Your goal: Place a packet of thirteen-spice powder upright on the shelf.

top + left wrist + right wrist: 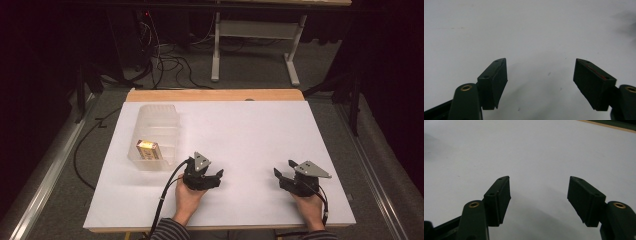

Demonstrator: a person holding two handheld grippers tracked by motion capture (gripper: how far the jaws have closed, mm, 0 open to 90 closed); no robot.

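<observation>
Scene: white surface (250, 130) with a clear plastic bin (155, 137) at its left, a small box (148, 149) lying inside the bin's near end

Thing in hand: the small box, yellow-topped with a dark side, resting flat on the bin floor; it is the item nearest the left tongs (212, 178)

Handling, judged: box looks light and stiff, likely cardboard; smooth faces may slip a little, and a hard squeeze could crush it

Where to hold, judged: across its two long sides, coming in from above, since the bin walls close off a level approach

Bin, judged: thin, translucent, light; likely to slide on the surface if nudged by a jaw

Left tongs: low over the bare surface, just right of the bin's near corner, apart from it; left gripper view shows the left tongs (540, 72) with jaws apart, nothing between them, pads touching nothing

Right tongs: right tongs (284, 172) near the surface's right front, well apart from bin and box; right gripper view shows the right tongs (539, 190) likewise spread, empty, bare white beneath

Hands: one behind each tool, striped sleeves at the near edge
</observation>
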